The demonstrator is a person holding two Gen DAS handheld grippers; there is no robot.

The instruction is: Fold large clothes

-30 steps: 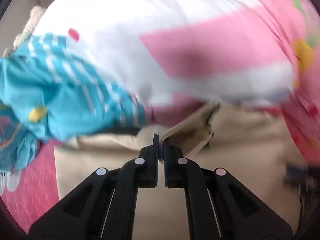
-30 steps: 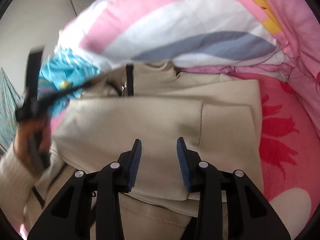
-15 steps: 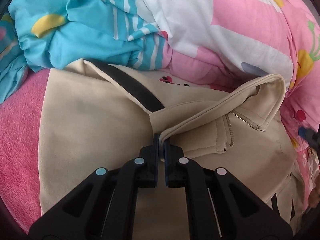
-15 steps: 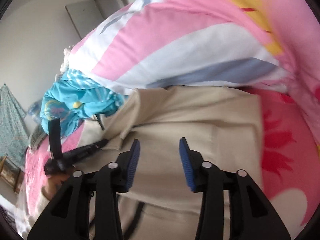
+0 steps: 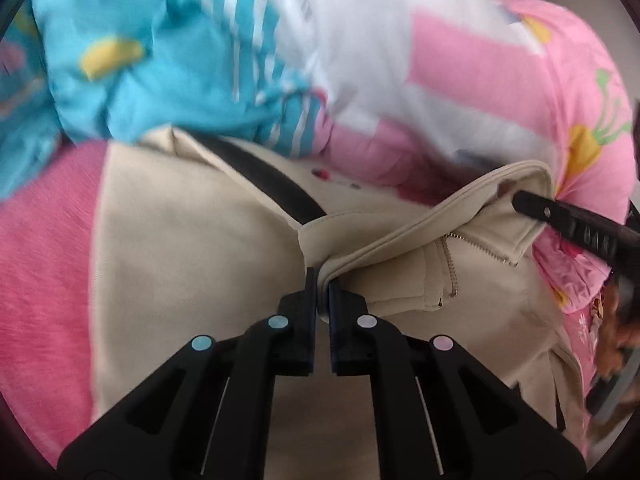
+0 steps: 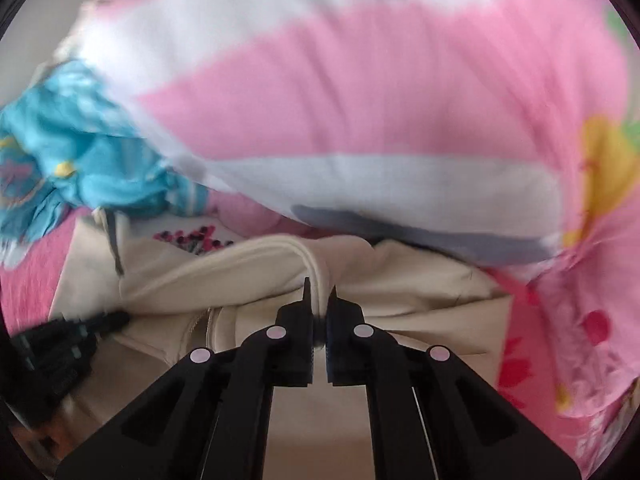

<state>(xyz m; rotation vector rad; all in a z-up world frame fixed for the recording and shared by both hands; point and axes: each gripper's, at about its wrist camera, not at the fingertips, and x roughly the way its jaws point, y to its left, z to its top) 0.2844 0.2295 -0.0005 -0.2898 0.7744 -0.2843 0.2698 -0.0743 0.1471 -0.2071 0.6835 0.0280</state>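
A beige zip-up jacket (image 5: 192, 248) with a black stripe lies on a pink blanket (image 5: 44, 240). My left gripper (image 5: 322, 284) is shut on the jacket's collar edge near the zipper (image 5: 450, 264). My right gripper (image 6: 320, 300) is shut on the other end of the same collar edge (image 6: 316, 276). In the left wrist view the right gripper (image 5: 576, 228) reaches in from the right at the collar's far end. In the right wrist view the left gripper (image 6: 68, 340) shows dark and blurred at the lower left. The jacket (image 6: 420, 288) fills the lower middle there.
A large pink and white quilt (image 6: 360, 100) is piled just behind the jacket, and it also shows in the left wrist view (image 5: 460, 80). A crumpled turquoise bedsheet (image 5: 140, 60) lies at the back left, also in the right wrist view (image 6: 80, 152).
My right gripper was open above the jacket and has moved forward and shut on the collar edge. My left gripper stays shut on the collar and has shifted only a little.
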